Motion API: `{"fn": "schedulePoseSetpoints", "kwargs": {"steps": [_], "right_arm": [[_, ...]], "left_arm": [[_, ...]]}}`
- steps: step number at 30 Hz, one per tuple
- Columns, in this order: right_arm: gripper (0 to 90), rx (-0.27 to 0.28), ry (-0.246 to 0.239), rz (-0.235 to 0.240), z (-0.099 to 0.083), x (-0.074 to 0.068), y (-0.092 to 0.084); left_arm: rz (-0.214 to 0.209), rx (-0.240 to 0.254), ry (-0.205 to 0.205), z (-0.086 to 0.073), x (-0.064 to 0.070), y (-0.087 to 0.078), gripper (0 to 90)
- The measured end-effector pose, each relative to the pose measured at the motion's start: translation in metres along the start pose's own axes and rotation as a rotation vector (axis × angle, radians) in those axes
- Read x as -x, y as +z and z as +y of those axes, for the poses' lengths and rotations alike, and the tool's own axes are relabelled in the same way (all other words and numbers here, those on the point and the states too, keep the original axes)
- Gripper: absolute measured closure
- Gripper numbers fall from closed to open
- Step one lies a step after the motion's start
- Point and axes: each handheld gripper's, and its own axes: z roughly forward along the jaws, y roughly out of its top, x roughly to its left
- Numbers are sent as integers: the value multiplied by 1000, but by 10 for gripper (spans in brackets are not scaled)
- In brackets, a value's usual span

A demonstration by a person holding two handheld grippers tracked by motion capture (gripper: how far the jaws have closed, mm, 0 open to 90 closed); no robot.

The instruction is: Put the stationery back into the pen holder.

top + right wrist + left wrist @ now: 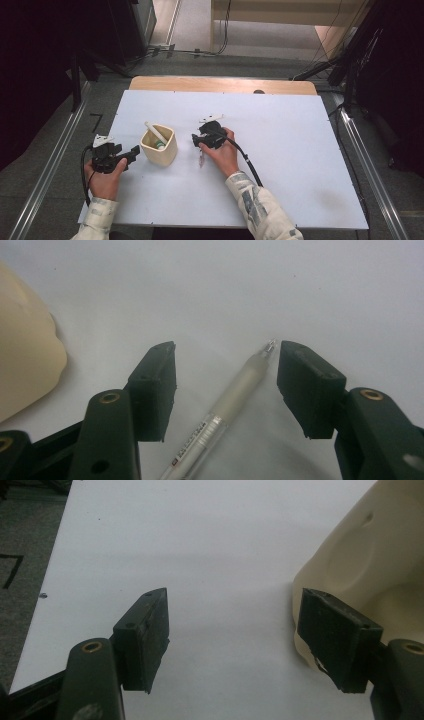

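A clear pen (225, 410) with a grey grip lies flat on the white table (280, 150). My right gripper (228, 346) hovers just over the pen, jaws open on either side of it and not touching it. In the high view this right gripper (196, 141) sits mid-table, and the pen (201, 160) pokes out beside the hand. A cream cup (159, 145) stands upright left of it, with a white marker (152, 130) leaning inside. My left gripper (135, 150) rests near the cup's left side, open. In the left gripper view the left gripper (233, 597) has bare table between its jaws, its right jaw close against the cup (370, 555).
The cup's rounded side (25, 360) bulges in at the left of the right gripper view. Cables trail from both grippers toward the person. The table's left edge (45, 580) drops to grey floor. A wide stretch of white board lies to the right.
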Motion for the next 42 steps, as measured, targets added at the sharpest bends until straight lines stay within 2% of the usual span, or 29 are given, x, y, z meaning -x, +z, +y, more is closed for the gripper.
{"fn": "schedulePoseSetpoints", "kwargs": {"steps": [17,22,29,42], "right_arm": [[402,-5,-15,-32,-8,-5,7],[468,-3,-35,-59,-9,-6,7],[541,-3,-44,-64,-9,-8,6],[731,-9,-48,-31,-8,-5,5]], "left_arm": [[0,-1,3,0,1,0,299],[0,-2,3,0,1,0,299],[0,-2,2,0,1,1,300],[1,-5,5,0,2,1,300]]}}
